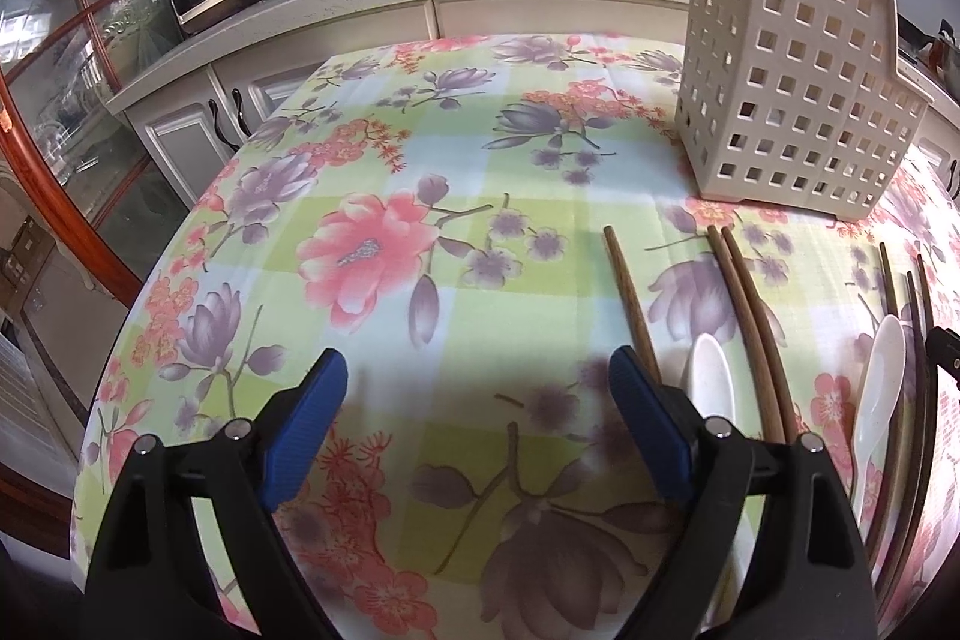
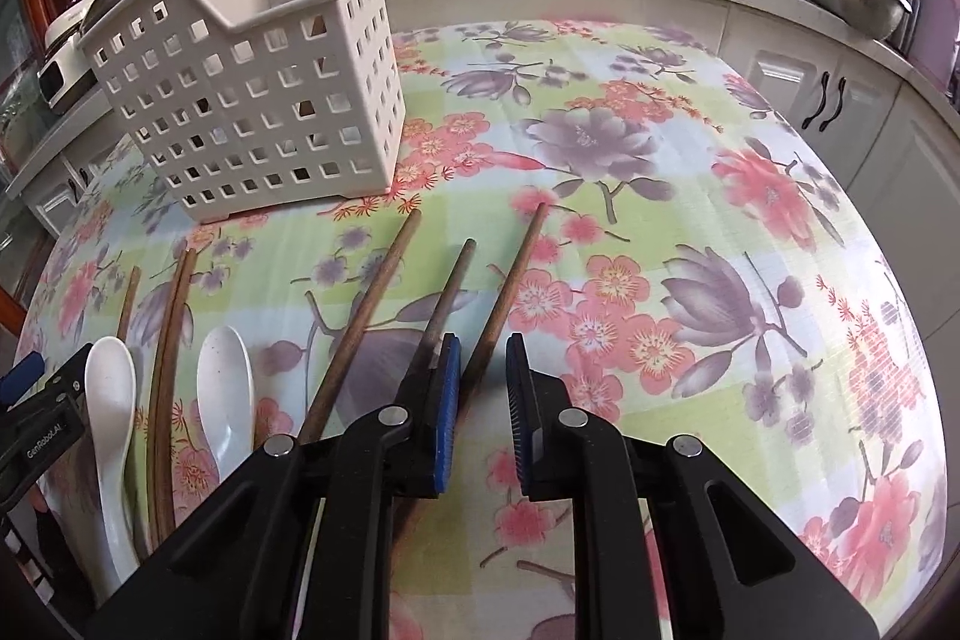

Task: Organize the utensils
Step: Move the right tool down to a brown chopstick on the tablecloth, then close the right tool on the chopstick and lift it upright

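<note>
Claws over floral-clothed surface [image 2: 690, 172]: right claw [image 2: 483, 400] narrowly parted around brown wooden chopstick [image 2: 510, 274]; left claw [image 1: 480, 424] wide open, empty.

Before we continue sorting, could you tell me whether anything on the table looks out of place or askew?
Nothing is spilled or damaged. The brown wooden chopsticks lie loose and fanned at differing angles on the floral tablecloth, with two white ceramic spoons among them, while only two sticks stand in the white perforated plastic caddy.

We have black angular gripper [image 2: 483, 370] bodies with round silver pivot screws and ribbed blue finger pads [image 1: 645, 424].
</note>
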Available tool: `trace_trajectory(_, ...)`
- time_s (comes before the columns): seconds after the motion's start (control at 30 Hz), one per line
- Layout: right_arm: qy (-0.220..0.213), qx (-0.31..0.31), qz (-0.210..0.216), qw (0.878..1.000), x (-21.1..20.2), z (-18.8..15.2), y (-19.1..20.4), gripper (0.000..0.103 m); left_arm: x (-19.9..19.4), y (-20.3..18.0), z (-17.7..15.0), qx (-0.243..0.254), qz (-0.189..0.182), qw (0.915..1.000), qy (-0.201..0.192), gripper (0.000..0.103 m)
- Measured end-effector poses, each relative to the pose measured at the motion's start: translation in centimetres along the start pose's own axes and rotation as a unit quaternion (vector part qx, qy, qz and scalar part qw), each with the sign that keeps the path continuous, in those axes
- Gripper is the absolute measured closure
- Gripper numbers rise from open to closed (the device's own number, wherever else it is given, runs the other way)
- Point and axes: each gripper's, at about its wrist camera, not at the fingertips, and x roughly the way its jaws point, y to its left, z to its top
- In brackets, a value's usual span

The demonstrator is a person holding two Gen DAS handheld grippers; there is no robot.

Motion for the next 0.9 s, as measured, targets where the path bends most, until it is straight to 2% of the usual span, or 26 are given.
trace_trajectory(0.27,0.002,-0.002,0.012,1.000,0.5,0.7,-0.2,0.087,0.6,-1.8,0.5,0.017,-0.014,0.9997,0.009,0.034)
trace_trajectory(0.37,0.003,-0.008,0.016,1.000,0.6,0.8,-0.2,0.087,0.5,-2.2,0.7,0.020,-0.027,0.9993,0.015,0.049)
trace_trajectory(0.4,0.004,-0.009,0.018,1.000,0.6,0.9,-0.2,0.087,0.4,-2.4,0.7,0.023,-0.036,0.9989,0.018,0.057)
trace_trajectory(0.43,0.005,-0.007,0.022,1.000,0.7,1.0,-0.3,0.088,0.4,-2.4,0.7,0.025,-0.043,0.9986,0.021,0.059)
trace_trajectory(0.5,0.006,-0.002,0.027,1.000,0.8,1.1,-0.6,0.088,0.1,-2.5,0.6,0.020,-0.052,0.9981,0.026,0.057)
trace_trajectory(0.57,0.004,-0.003,0.027,1.000,0.7,1.0,-0.6,0.088,-0.2,-2.6,0.6,0.019,-0.042,0.9988,0.016,0.056)
trace_trajectory(0.63,0.003,-0.004,0.028,1.000,0.7,0.9,-0.7,0.088,-0.4,-2.5,0.7,0.016,-0.046,0.9987,0.014,0.047)
trace_trajectory(0.67,0.003,-0.004,0.029,1.000,0.6,0.9,-0.7,0.088,-0.5,-2.6,0.7,0.016,-0.047,0.9987,0.012,0.046)
trace_trajectory(0.83,0.003,-0.004,0.031,1.000,0.6,0.9,-0.9,0.088,-0.2,-3.7,0.4,0.039,-0.055,0.9974,0.024,0.045)
trace_trajectory(0.9,0.002,-0.009,0.029,1.000,0.6,0.9,-0.8,0.088,-0.2,-4.0,0.1,0.046,-0.049,0.9976,0.015,0.044)
